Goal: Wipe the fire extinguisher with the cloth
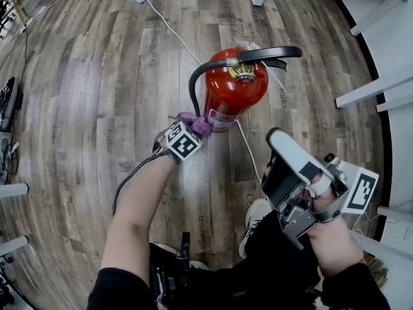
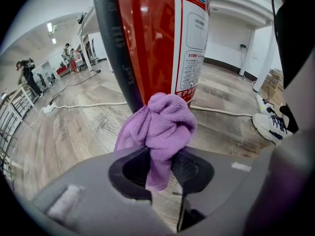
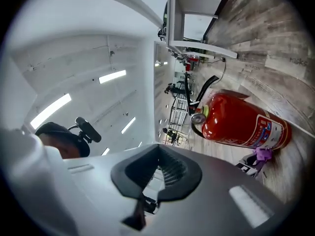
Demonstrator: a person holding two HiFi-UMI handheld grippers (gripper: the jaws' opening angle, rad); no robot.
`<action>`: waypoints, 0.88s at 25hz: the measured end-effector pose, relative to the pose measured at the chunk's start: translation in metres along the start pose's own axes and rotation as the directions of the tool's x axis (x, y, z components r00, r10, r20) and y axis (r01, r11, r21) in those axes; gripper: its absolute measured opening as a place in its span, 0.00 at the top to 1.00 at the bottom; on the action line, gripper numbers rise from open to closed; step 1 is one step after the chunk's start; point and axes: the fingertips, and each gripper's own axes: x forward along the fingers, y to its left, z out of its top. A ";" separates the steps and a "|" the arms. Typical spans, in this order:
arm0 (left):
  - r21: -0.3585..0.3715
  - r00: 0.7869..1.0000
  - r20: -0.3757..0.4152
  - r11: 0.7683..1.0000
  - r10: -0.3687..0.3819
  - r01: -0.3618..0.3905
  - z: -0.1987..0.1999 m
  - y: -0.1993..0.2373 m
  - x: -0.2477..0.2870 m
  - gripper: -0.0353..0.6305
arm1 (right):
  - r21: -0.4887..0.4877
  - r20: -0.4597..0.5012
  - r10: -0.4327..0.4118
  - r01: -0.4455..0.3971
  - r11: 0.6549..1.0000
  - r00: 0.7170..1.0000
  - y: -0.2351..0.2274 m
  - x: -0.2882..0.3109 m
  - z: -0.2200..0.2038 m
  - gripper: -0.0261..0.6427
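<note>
extinguisher [image 1: 235, 86] on grey plank floor [image 1: 77, 108]

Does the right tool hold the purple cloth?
No, the purple cloth is pinched in the left tool; the right tool is shut and empty.

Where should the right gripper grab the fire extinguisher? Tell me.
Probably the black handle on top of the fire extinguisher, from the right side: it sticks out that way, thin enough for the jaws. The red body is too round, and the cloth is at its left.
</note>
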 end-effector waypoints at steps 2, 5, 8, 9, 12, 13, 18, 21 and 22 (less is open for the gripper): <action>-0.016 1.000 0.010 1.000 0.005 -0.005 0.001 0.000 -0.001 0.79 | 0.007 -0.005 -0.002 0.002 1.000 1.000 0.000 0.000 -0.002 0.96; -0.102 0.996 0.080 0.994 -0.032 0.040 0.009 -0.002 -0.013 0.79 | 0.009 0.004 0.002 -0.002 1.000 1.000 0.001 0.001 -0.002 0.96; -0.282 0.941 0.291 0.924 -0.172 0.256 0.030 -0.012 -0.049 0.79 | 0.006 0.021 0.018 -0.018 1.000 1.000 0.004 0.002 0.001 0.96; -0.326 0.894 0.394 0.878 -0.212 0.352 0.042 -0.013 -0.066 0.79 | -0.002 0.028 0.024 -0.024 1.000 0.999 0.005 0.003 0.002 0.96; -0.316 0.705 0.665 0.762 -0.247 0.566 0.089 -0.005 -0.133 0.79 | -0.035 0.041 0.041 -0.040 0.999 0.998 0.010 0.006 0.006 0.96; -0.284 0.651 0.720 0.755 -0.239 0.591 0.103 0.000 -0.158 0.79 | -0.046 0.040 0.046 -0.045 0.998 0.998 0.011 0.008 0.006 0.96; -0.121 0.540 0.815 0.851 -0.209 0.511 0.168 0.020 -0.263 0.79 | -0.066 0.026 0.045 -0.043 0.997 0.999 0.006 0.018 0.002 0.96; -0.038 0.451 0.868 0.879 -0.207 0.476 0.198 0.025 -0.316 0.79 | -0.069 0.029 0.038 -0.036 0.997 0.999 0.003 0.020 0.003 0.96; -0.018 0.419 0.884 0.882 -0.205 0.470 0.207 0.027 -0.332 0.79 | -0.072 0.031 0.037 -0.035 0.997 0.999 0.002 0.020 0.004 0.96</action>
